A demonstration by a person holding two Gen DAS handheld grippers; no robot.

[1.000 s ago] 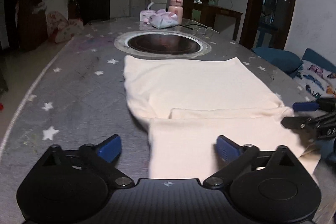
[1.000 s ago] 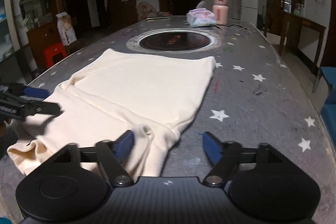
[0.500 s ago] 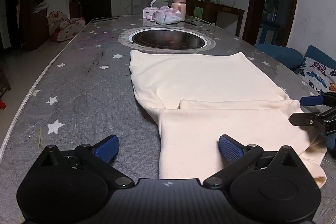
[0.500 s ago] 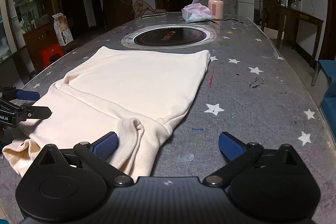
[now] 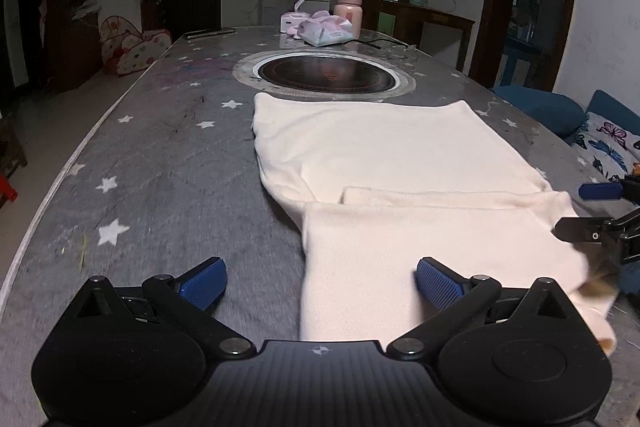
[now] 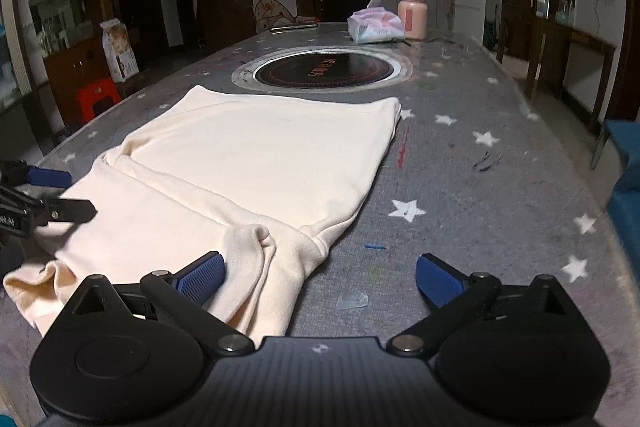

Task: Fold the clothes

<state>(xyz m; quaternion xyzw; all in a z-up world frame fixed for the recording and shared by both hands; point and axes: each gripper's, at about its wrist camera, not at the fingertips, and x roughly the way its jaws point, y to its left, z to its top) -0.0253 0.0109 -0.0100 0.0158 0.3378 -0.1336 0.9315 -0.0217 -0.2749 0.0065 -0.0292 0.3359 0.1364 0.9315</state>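
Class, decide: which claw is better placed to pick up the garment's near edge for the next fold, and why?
Probably either: left claw and right claw are both open, each straddling a near corner of the cream garment.

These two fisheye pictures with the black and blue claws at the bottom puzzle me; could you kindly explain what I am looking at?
There is no robot here: a person holds a two-finger gripper in each hand, and a camera on each looks forward along its fingers. One picture comes from the left gripper, the other from the right gripper; the blue pads are their fingertips. Both are open and hold nothing.

On the grey star-patterned table lies a cream garment, partly folded, with a layer laid across its near end. Each gripper sits at a near corner of it, and each shows up at the edge of the other's picture.

Further back are a round black hotplate set into the table, a pack of tissues and a pink bottle.
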